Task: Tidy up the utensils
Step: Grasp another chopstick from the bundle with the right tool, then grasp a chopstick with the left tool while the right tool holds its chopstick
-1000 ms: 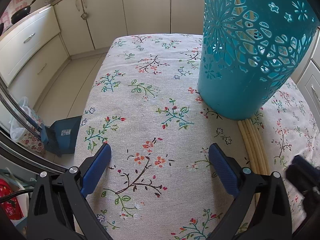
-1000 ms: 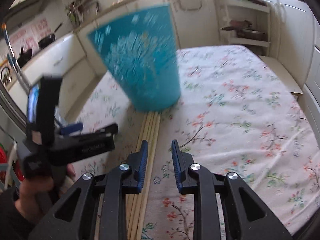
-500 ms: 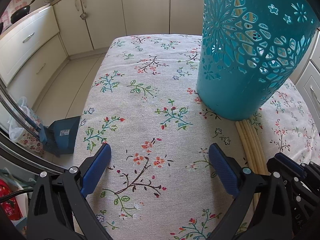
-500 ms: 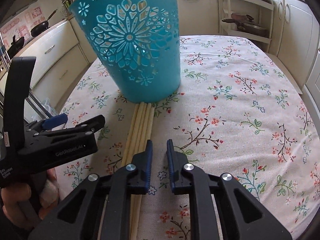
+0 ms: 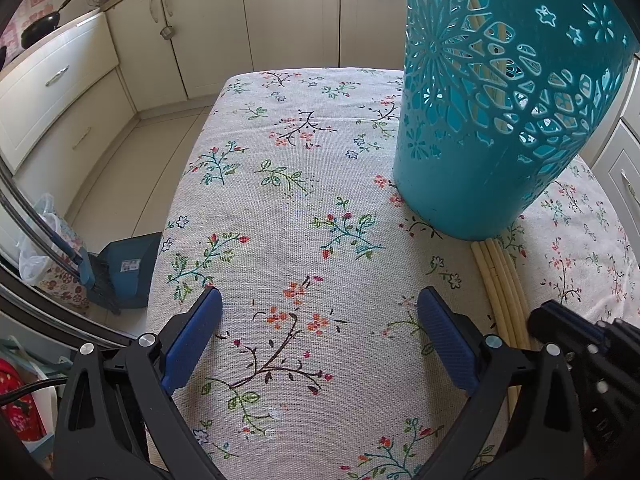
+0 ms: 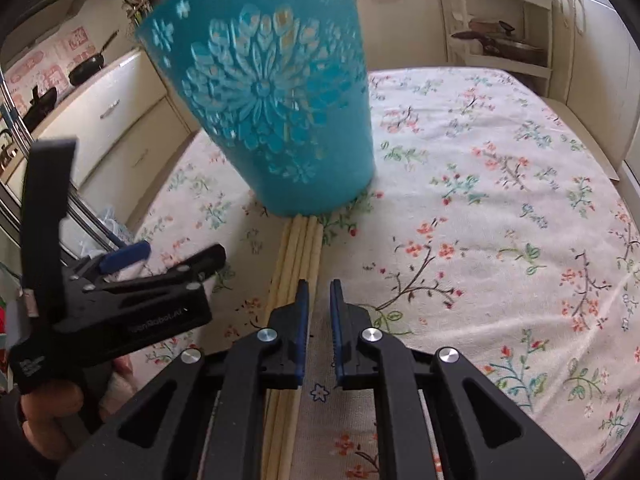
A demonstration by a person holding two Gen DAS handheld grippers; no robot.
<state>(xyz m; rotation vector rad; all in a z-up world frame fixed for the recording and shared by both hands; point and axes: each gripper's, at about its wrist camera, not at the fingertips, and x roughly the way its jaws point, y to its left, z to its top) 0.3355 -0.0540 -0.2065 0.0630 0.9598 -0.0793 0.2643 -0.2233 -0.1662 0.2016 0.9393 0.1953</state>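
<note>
Right view: sticks (image 6: 298,248), a pale bundle, lie flat on the floral surface (image 6: 500,208), running from the basket (image 6: 264,96) base at upper centre down to the lower edge. Right gripper (image 6: 318,292) fingers nearly shut, only cloth in the narrow gap; bundle lies just left of, and partly under, the left finger (image 6: 300,320). Nothing held. Left view: left gripper (image 5: 320,320) fingers wide apart, empty, over bare cloth; sticks beyond the right finger (image 5: 444,334), lower right.
</note>
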